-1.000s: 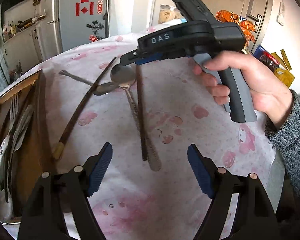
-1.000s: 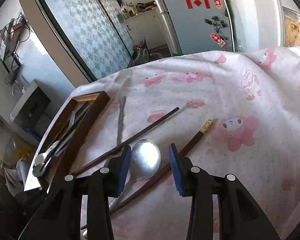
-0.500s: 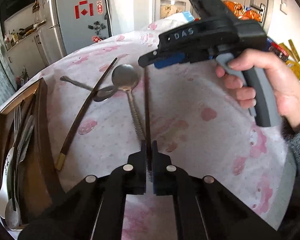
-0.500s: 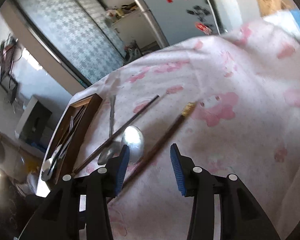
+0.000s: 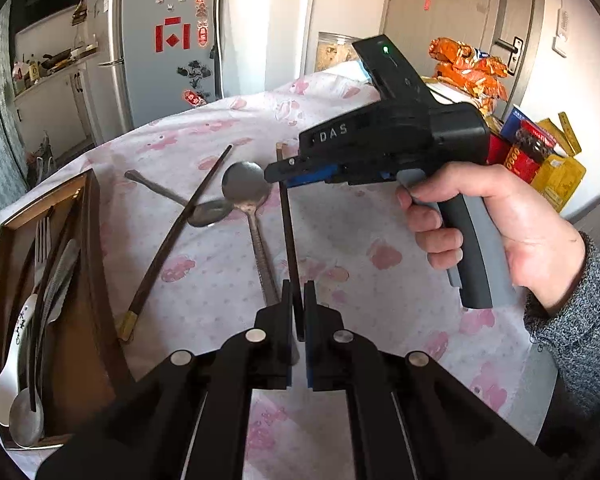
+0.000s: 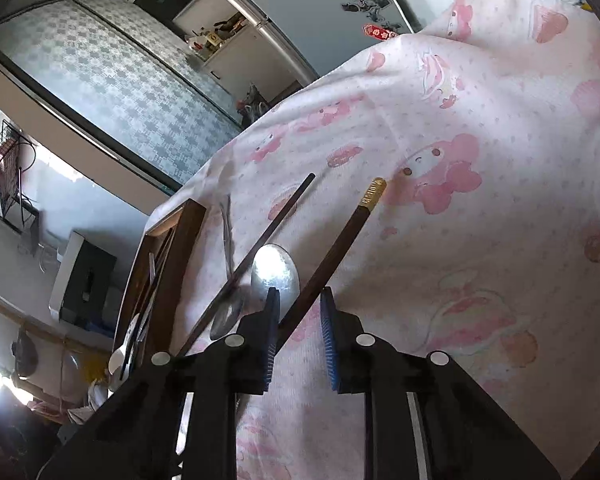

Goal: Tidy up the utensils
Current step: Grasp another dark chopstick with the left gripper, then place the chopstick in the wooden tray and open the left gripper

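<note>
My left gripper (image 5: 298,304) is shut on the near end of a dark chopstick (image 5: 288,232) that lies on the pink tablecloth. A person's hand holds my right gripper (image 5: 278,172) over the far, gold-capped end of the same chopstick (image 6: 340,240). The jaws of the right gripper (image 6: 298,308) are closing with the stick between them; a gap still shows on its right side. A second chopstick (image 5: 172,240) lies to the left, across a small spoon (image 5: 208,214). A large spoon (image 5: 244,188) lies next to the held stick.
A wooden tray (image 5: 94,240) stands at the table's left edge and holds a fork, spoons and other utensils. Snack bags and boxes (image 5: 540,148) are piled at the back right. A fridge (image 5: 168,60) stands beyond the table.
My left gripper went from wide open to shut on the chopstick's near end. The right gripper rolled, dropped toward the stick's far end, and its jaws narrowed around it.
</note>
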`<move>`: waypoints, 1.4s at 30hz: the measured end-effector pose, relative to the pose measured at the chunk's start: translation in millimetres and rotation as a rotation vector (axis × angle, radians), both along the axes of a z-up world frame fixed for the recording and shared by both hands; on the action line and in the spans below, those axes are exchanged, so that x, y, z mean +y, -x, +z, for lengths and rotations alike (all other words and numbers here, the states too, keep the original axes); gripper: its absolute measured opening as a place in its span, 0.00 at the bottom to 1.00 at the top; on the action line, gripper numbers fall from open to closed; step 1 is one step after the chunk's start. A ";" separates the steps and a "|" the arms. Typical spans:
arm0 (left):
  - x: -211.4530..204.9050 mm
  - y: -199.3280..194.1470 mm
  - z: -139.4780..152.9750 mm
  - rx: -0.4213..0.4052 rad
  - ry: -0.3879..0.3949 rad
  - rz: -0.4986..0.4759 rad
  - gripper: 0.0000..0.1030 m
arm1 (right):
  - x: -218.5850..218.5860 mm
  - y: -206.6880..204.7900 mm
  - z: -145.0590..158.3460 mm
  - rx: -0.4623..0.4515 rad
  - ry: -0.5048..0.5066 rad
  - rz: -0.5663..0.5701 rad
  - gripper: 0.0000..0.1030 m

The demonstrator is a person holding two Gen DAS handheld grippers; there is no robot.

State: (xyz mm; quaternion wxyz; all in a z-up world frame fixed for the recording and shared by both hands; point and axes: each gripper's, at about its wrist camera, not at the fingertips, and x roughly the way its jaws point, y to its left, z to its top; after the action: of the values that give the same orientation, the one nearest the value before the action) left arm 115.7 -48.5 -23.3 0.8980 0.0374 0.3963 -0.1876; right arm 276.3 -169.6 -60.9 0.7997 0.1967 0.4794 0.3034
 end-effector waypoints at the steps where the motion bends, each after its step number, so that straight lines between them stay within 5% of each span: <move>1: 1.4 1.4 -0.5 0.002 0.002 -0.001 0.06 | 1.3 2.2 2.5 -0.009 0.002 -0.003 0.19; 6: 16.7 10.9 6.5 -0.018 0.020 0.006 0.06 | 19.2 8.9 21.6 -0.041 0.015 0.015 0.18; 14: 79.2 40.8 13.8 -0.054 0.029 0.099 0.06 | 114.1 21.5 51.6 -0.107 0.034 0.136 0.15; 23: 161.6 58.7 10.4 -0.046 -0.001 0.250 0.06 | 224.5 23.2 37.6 -0.094 0.050 0.252 0.15; 30: 176.4 55.7 1.1 -0.021 -0.001 0.291 0.07 | 245.9 24.5 34.5 -0.093 0.109 0.259 0.21; 32: 174.2 55.9 1.2 -0.034 -0.030 0.300 0.23 | 238.6 29.7 41.2 -0.108 0.096 0.262 0.52; 33: 173.8 57.3 2.1 -0.050 -0.056 0.326 0.52 | 233.1 32.5 45.5 -0.122 0.098 0.259 0.57; 34: 174.3 59.6 3.7 -0.070 -0.063 0.347 0.66 | 226.7 34.7 49.7 -0.132 0.097 0.260 0.58; 42: 141.5 65.8 15.2 -0.093 -0.010 0.285 0.70 | 137.3 33.5 75.8 -0.196 0.125 0.189 0.59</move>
State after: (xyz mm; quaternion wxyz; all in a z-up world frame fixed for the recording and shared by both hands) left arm 50.0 92.9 -8.1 0.9327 -0.0062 0.3564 -0.0543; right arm 242.8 -32.3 14.9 0.8213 0.0698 0.4332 0.3645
